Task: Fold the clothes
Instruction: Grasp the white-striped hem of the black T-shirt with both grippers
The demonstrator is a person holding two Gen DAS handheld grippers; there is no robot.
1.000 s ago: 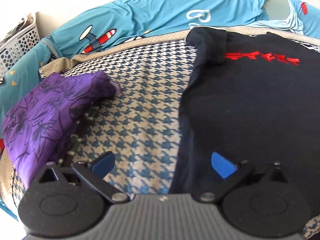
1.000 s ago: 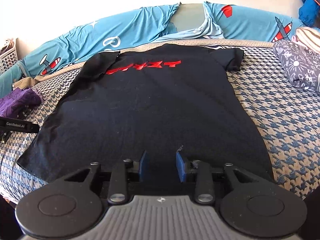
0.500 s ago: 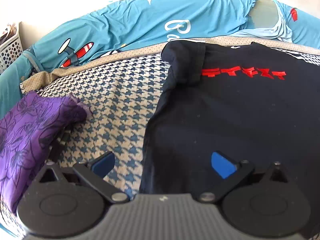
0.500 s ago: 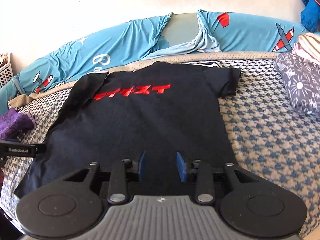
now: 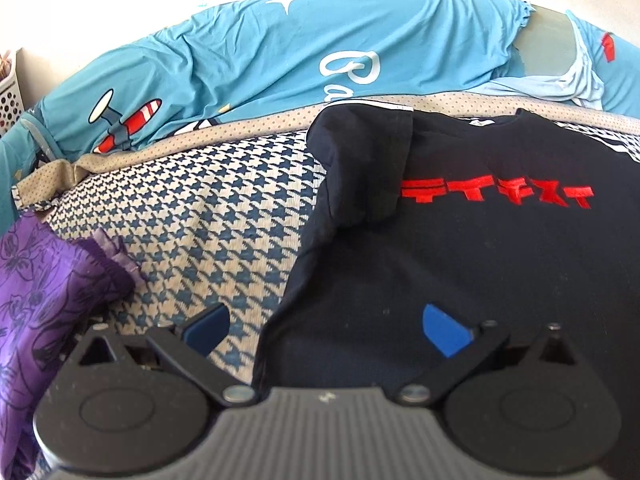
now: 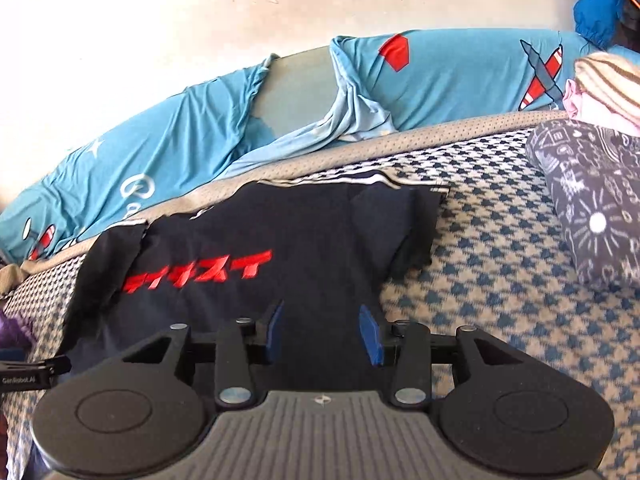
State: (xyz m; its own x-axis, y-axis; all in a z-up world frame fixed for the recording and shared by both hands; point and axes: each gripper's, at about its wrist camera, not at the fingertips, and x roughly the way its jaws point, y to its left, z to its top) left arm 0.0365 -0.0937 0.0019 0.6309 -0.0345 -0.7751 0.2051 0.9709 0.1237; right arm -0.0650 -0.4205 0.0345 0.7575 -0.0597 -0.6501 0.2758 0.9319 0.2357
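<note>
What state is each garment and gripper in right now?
black T-shirt: spread flat, print up, left sleeve folded in
purple floral garment: crumpled, unfolded
grey patterned garment: folded
left gripper: open wide, empty
right gripper: partly open, jaws just widened, nothing gripped

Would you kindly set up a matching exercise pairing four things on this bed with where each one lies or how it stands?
Things:
1. black T-shirt
2. purple floral garment
3. grey patterned folded cloth
4. left gripper

Places or states:
A. bunched at the left edge of the bed
B. spread flat in the middle, red lettering up
C. jaws wide open over the shirt's left edge
D. folded at the right side of the bed

Pairs: 1-B, 2-A, 3-D, 4-C
</note>
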